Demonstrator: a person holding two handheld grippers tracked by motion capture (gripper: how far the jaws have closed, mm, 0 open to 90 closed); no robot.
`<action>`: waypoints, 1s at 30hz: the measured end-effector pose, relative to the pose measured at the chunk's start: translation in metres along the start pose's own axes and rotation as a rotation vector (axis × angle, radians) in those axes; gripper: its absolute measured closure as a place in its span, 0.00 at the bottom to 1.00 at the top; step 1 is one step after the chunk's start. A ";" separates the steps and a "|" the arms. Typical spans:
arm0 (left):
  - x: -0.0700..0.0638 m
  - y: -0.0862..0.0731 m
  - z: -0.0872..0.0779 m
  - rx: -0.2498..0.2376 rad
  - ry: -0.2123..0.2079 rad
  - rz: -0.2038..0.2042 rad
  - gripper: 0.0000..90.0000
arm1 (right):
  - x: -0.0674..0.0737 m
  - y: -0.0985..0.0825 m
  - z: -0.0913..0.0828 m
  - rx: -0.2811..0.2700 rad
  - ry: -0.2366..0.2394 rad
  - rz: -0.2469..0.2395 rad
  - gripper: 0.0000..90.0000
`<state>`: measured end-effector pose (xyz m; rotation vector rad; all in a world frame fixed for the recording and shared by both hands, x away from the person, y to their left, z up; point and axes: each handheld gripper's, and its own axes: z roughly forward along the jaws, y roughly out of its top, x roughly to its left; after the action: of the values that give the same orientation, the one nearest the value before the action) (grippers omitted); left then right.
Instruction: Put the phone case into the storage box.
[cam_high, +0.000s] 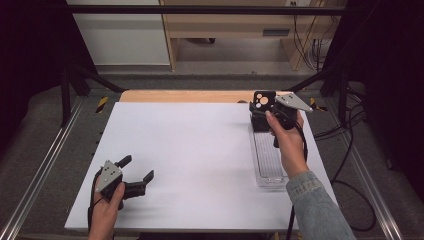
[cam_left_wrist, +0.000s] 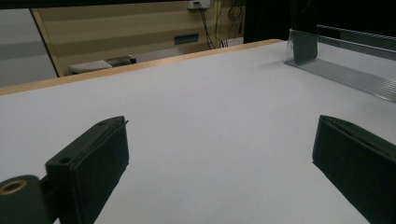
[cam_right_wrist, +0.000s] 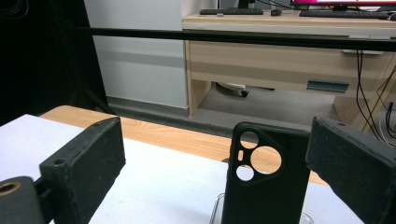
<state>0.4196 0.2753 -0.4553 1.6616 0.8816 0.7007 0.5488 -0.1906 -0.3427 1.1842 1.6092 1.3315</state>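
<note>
A black phone case (cam_high: 264, 99) with round camera cut-outs stands upright at the far end of a long clear plastic tray (cam_high: 268, 162) on the right of the white table (cam_high: 200, 150). My right gripper (cam_high: 265, 116) is at that far end, open. In the right gripper view the case (cam_right_wrist: 266, 186) stands between the spread jaws of this gripper (cam_right_wrist: 217, 140), close to the right one, and I cannot tell if it touches. My left gripper (cam_high: 138, 167) rests low over the near left of the table, open and empty (cam_left_wrist: 222, 126). The tray (cam_left_wrist: 345, 74) lies far off to its right.
A strip of wooden tabletop (cam_high: 185, 96) shows beyond the white sheet. Black frame bars (cam_high: 200, 9) cross above the far edge, with slanted struts at both sides. Cables (cam_high: 350, 130) trail on the floor to the right. A wooden desk (cam_right_wrist: 289, 51) stands behind.
</note>
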 end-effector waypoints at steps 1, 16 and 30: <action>0.000 0.000 0.000 0.000 0.001 -0.001 0.04 | 0.000 0.000 -0.001 0.000 0.000 0.001 0.05; 0.001 0.000 -0.001 -0.002 0.003 -0.003 0.04 | -0.002 0.006 -0.014 -0.021 0.013 0.005 0.05; 0.001 0.000 -0.001 -0.003 0.004 -0.003 0.04 | -0.002 0.009 -0.027 -0.045 0.024 0.011 0.05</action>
<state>0.4194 0.2764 -0.4549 1.6559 0.8852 0.7033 0.5259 -0.2010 -0.3282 1.1553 1.5838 1.3867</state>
